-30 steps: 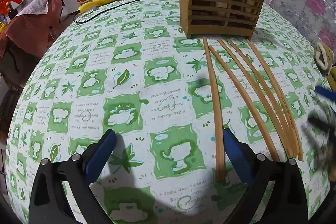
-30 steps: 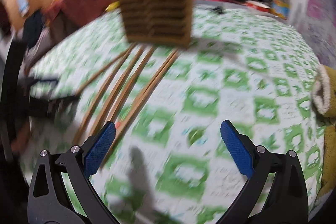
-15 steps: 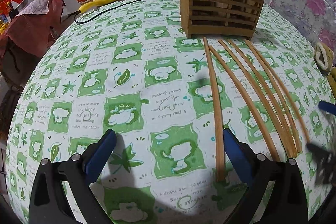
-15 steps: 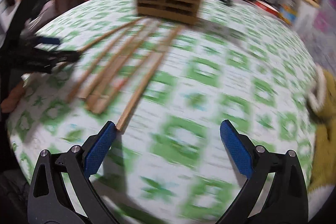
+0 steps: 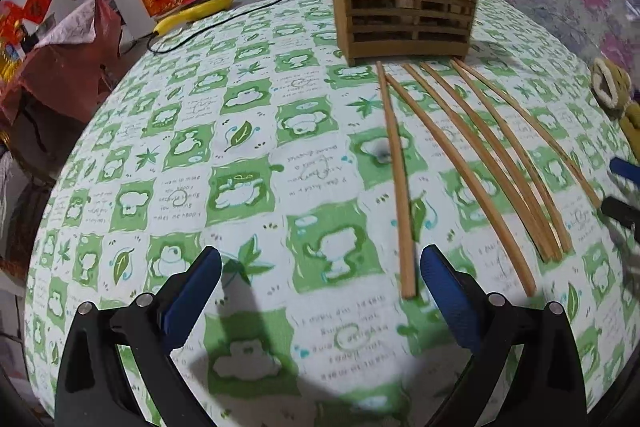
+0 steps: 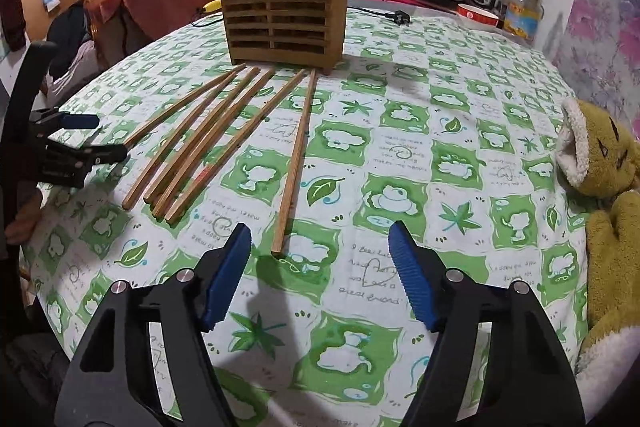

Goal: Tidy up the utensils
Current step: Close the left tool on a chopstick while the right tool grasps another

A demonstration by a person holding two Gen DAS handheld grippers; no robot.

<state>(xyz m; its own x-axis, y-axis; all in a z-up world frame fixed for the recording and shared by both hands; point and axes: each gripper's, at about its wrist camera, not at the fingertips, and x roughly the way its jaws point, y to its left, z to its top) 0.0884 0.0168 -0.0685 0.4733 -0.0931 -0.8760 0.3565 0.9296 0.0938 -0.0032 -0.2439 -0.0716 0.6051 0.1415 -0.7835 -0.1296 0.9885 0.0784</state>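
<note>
1. Bamboo everywhere: six loose chopsticks (image 6: 224, 135) lie fanned out on the green-and-white tablecloth (image 6: 440, 163), far ends nearly touching the foot of the slatted wooden holder (image 6: 284, 23), near ends spread toward the cameras.
2. That holder stands at the far side of the table, a few sticks already upright in it, so the job looks only partly done.
3. Right gripper (image 6: 320, 267) hovers low over the cloth with nothing between its blue pads; its jaws have just been closing in, yet a clear gap remains. The lone rightmost chopstick (image 6: 294, 163) ends just beyond its left pad.
4. Left gripper (image 5: 320, 291) sits spread wide and empty, the leftmost chopstick (image 5: 396, 187) ending just beside its right pad.
5. My read: this is the reach-and-line-up step for a pick.
6. Next move calls for nudging the right gripper forward and slightly left so the stick's near end sits squarely between the pads, then pinching firmly; thin round bamboo may roll or slip away.
</note>
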